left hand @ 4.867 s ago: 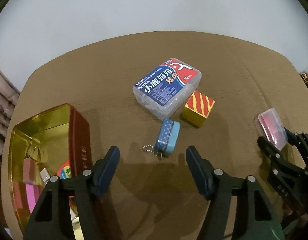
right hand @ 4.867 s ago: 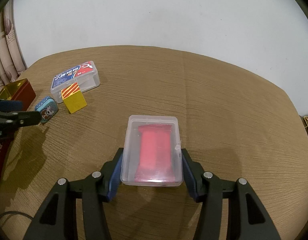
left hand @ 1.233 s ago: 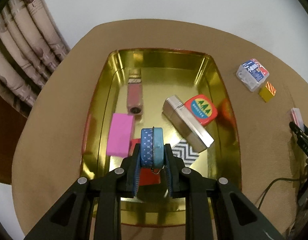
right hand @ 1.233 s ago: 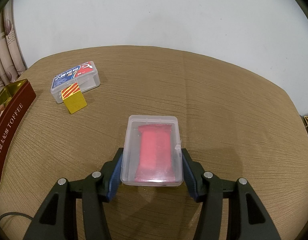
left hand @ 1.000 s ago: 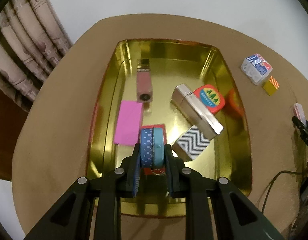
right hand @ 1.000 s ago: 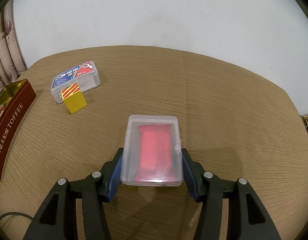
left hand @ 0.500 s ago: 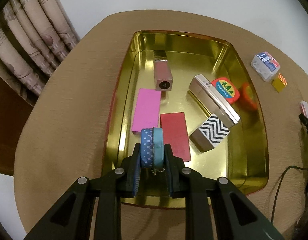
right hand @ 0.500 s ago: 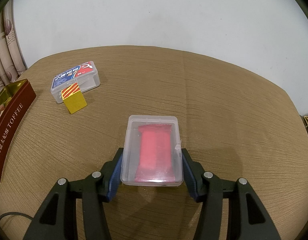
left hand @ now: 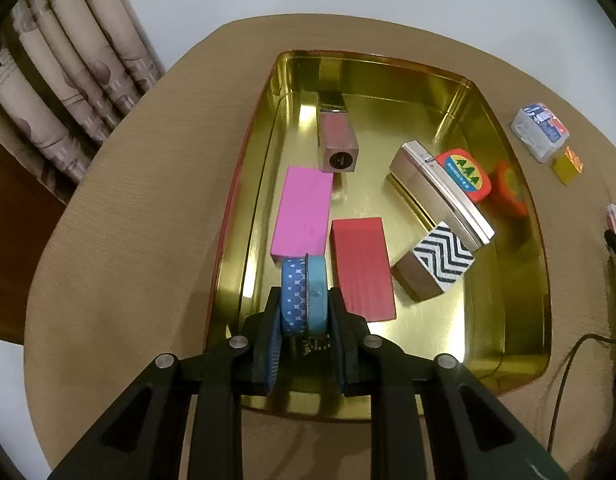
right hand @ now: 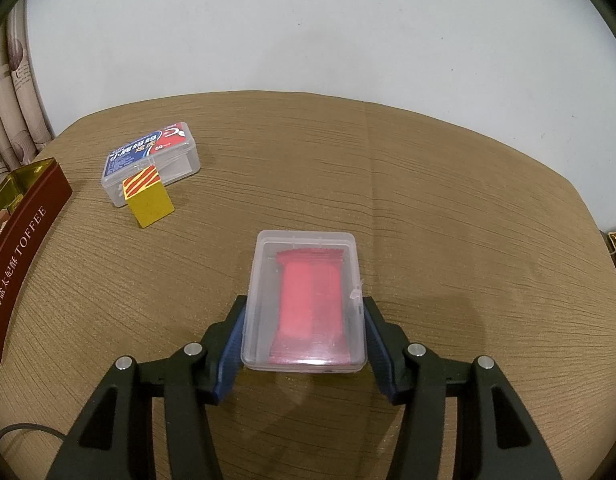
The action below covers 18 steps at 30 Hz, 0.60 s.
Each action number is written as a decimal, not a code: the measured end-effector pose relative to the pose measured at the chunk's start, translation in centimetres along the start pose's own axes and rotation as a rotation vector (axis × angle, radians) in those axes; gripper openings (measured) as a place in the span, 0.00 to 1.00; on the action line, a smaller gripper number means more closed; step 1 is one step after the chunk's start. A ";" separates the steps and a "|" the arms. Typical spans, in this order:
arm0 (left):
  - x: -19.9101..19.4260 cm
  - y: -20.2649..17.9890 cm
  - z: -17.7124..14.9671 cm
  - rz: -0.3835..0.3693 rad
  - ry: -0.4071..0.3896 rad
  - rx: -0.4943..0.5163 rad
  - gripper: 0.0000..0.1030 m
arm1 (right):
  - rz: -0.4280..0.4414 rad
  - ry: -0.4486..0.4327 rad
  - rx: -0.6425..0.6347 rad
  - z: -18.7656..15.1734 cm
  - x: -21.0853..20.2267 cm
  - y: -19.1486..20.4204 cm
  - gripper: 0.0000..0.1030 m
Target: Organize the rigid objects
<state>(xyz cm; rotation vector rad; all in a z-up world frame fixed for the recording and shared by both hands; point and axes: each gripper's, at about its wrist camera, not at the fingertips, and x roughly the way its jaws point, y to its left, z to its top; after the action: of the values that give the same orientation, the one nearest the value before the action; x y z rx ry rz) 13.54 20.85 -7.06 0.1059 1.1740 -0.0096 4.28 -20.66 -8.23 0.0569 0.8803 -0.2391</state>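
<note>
Blue tin [left hand: 304,294], on edge, is clamped across its flat faces in the left gripper [left hand: 304,330], above the gold tray's [left hand: 508,128] near end. Likely light, stiff, slippery metal. Right gripper [right hand: 303,330] grasps the clear plastic case [right hand: 305,300] by its long sides over the table [right hand: 428,184].

The small tin [left hand: 303,294] is blue with dots, the tray [left hand: 504,320] is gold, one block [left hand: 442,258] has black-white zigzag, the cube [right hand: 147,196] yellow with red stripes.
</note>
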 end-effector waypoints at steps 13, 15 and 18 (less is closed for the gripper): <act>0.2 0.2 0.7 -0.004 -0.003 -0.002 0.19 | 0.000 -0.001 0.000 0.0 0.0 0.0 0.54; 0.2 0.3 0.7 -0.006 -0.003 -0.005 0.21 | 0.000 -0.001 0.000 0.0 0.0 0.0 0.54; 0.1 0.7 0.8 -0.007 -0.002 -0.013 0.22 | 0.000 -0.001 0.001 -0.1 0.0 0.0 0.54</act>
<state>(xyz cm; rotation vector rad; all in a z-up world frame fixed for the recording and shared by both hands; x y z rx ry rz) 14.37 21.45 -6.78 0.0903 1.1718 -0.0082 4.23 -20.68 -8.26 0.0574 0.8794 -0.2397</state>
